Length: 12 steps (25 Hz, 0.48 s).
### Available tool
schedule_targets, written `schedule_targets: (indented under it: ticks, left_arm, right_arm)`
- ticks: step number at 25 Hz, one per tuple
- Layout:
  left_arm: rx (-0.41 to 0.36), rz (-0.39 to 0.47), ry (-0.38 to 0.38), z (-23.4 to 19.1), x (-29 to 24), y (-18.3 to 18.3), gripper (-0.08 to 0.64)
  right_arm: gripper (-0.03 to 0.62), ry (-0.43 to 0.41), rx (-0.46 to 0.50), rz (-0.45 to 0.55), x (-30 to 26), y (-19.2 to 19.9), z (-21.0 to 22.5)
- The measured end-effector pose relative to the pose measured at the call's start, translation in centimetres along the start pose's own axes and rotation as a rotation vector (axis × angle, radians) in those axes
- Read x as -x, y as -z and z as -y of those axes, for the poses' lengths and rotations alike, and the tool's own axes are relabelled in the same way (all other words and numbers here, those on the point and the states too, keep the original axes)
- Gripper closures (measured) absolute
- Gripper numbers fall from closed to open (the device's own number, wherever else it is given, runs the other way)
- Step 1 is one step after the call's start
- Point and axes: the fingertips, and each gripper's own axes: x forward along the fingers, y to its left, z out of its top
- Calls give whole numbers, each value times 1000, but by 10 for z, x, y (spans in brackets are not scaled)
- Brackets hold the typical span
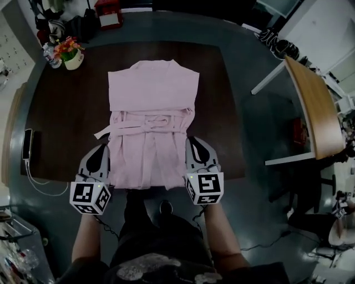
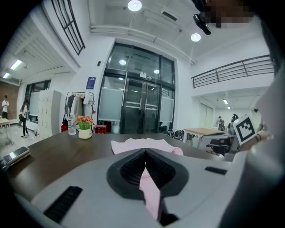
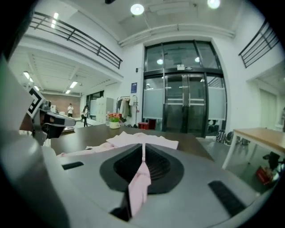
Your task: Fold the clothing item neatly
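A pale pink garment (image 1: 151,122) with a tied waist sash lies lengthwise on the dark table (image 1: 66,122), collar end far, hem at the near edge. My left gripper (image 1: 104,150) is shut on the garment's left side edge below the sash. My right gripper (image 1: 190,145) is shut on the right side edge at the same height. Pink cloth (image 2: 149,191) shows pinched between the left jaws in the left gripper view. In the right gripper view, pink cloth (image 3: 139,182) hangs from the closed jaws, with the rest of the garment (image 3: 133,140) beyond.
A flower pot (image 1: 70,54) and a bottle (image 1: 51,57) stand at the table's far left corner. A phone (image 1: 27,143) with a cable lies near the left edge. A wooden desk (image 1: 313,108) stands to the right. A red box (image 1: 108,13) sits beyond the table.
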Motion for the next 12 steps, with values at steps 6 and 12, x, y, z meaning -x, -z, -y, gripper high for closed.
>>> schedule_targets:
  ticks: [6,12]
  left_arm:
    - [-20,-24,-4,43,31,17,549]
    - [-127,-61,11,40,64,64,549]
  right_arm:
    - [583,177,-98,16,68,36,72]
    - [581,323,-65,-84,128,109,84]
